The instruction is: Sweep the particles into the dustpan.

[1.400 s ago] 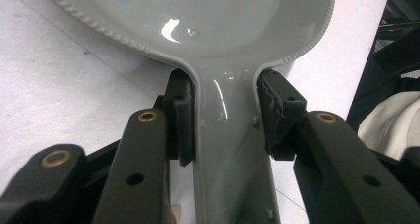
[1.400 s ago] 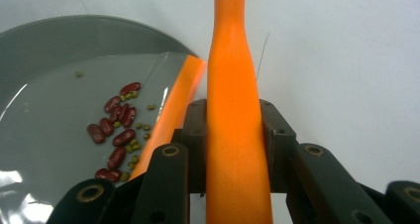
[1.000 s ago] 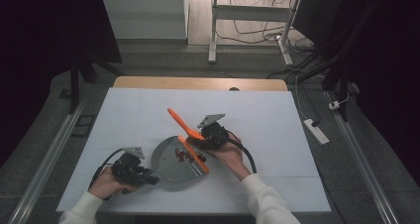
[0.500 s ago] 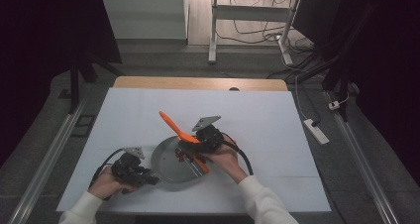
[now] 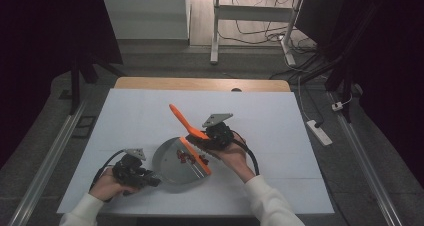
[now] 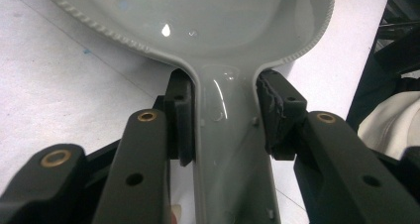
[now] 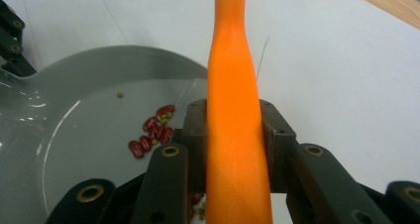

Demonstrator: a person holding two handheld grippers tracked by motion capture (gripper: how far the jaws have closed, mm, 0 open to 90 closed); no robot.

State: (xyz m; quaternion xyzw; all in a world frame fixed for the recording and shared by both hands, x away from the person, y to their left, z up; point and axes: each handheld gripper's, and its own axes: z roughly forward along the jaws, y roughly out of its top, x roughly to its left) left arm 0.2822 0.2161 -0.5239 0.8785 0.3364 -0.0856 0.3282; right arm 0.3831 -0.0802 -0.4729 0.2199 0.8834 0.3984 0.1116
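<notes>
Beans (image 5: 186,157) lie in grey pan (image 5: 170,168)

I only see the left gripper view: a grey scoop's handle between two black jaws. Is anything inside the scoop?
Observer: Yes, a small cluster of red beans lies in the grey pan.
Operator: What is the other hand doing?
Observer: The right gripper is shut on the handle of an orange tool.
Operator: Where is that tool relative to the pan?
Observer: In the high view its long lower edge lies across the pan's right side, next to the beans.
</notes>
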